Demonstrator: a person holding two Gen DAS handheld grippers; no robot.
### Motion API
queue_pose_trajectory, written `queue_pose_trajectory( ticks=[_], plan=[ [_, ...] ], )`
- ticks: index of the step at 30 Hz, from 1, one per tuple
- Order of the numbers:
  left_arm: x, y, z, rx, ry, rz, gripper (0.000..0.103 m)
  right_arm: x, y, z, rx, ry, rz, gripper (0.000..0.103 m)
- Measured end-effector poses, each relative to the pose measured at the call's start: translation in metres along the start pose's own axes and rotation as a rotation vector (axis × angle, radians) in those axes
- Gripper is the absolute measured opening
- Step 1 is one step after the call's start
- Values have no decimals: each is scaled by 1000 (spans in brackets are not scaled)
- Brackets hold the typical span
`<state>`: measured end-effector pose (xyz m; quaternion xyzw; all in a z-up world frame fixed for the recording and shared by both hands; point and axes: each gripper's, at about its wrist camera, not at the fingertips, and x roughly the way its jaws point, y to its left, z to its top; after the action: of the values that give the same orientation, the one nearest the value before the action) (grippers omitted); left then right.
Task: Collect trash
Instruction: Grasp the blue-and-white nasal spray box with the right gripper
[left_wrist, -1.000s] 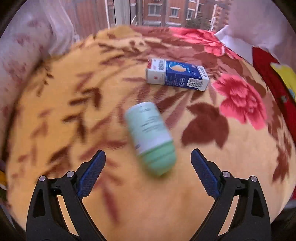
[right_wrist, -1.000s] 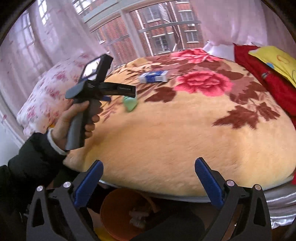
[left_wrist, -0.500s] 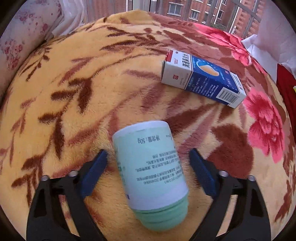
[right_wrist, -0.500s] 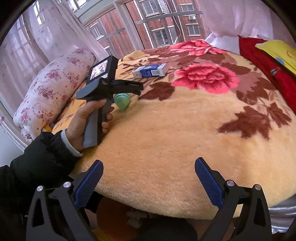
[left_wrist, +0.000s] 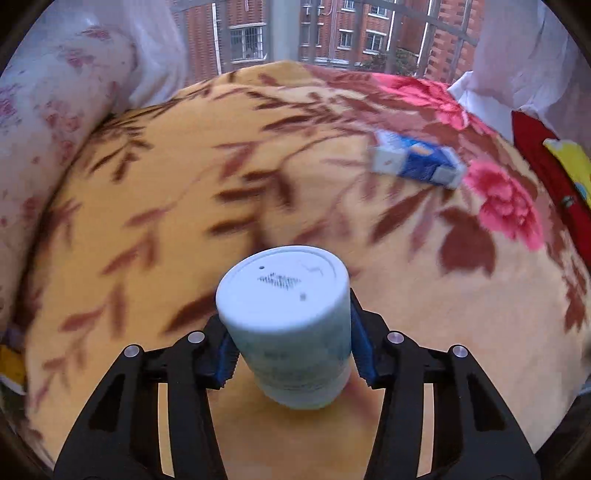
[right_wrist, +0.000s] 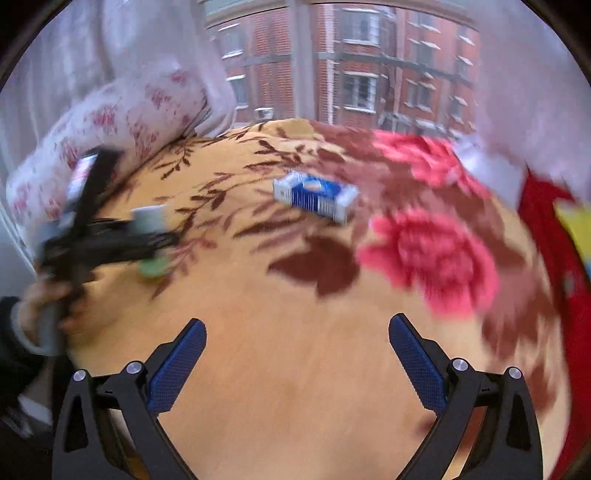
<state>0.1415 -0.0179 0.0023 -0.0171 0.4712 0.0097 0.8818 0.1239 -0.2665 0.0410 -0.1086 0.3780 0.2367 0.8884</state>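
The left tool is pinching the pale green bottle. Its jaws have just been closing, and now the blue pads press on both sides of the bottle, whose flat white bottom points away from the tool. The bottle seems lifted a little above the flowered blanket of the bed, though the blur makes this hard to confirm. The blue and white carton lies on the blanket, well apart from the bottle, near a red flower.

The right tool is spread wide with nothing between its fingers, and it looks across the blanket toward the same carton. In this view the person's hand holds the left tool at the left edge of the bed.

I judge that the first piece of trash is now taken, and the step in hand is to carry it away to a bin. No bin is visible now. The next move calls for a steady grip on the round bottle, which may slip, while the right tool goes to the carton.
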Motion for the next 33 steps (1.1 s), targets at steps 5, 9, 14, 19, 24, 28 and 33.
queue_pose_trajectory(
  ticks=[5,9,14,19,24,28,33],
  plan=[
    [1,23,-13,-18,-50,7,50,70,-2,64,-205,62,39,98],
    [11,4,-21,62,-102,106,51,130,-2,109,-310,160,19,98],
    [31,16,-20,22,-23,39,48,181,-1,138,-413,231,79,98],
    [32,14,-21,27,-30,43,48,233,-8,149,-411,324,131,94],
    [32,16,-22,15,-34,27,48,249,-24,146,-246,394,205,73],
    [30,20,-22,-7,-44,-2,48,219,-16,135,-193,366,150,56],
    [21,30,-23,-55,-83,-62,47,178,4,105,-148,317,90,55]
  ],
)
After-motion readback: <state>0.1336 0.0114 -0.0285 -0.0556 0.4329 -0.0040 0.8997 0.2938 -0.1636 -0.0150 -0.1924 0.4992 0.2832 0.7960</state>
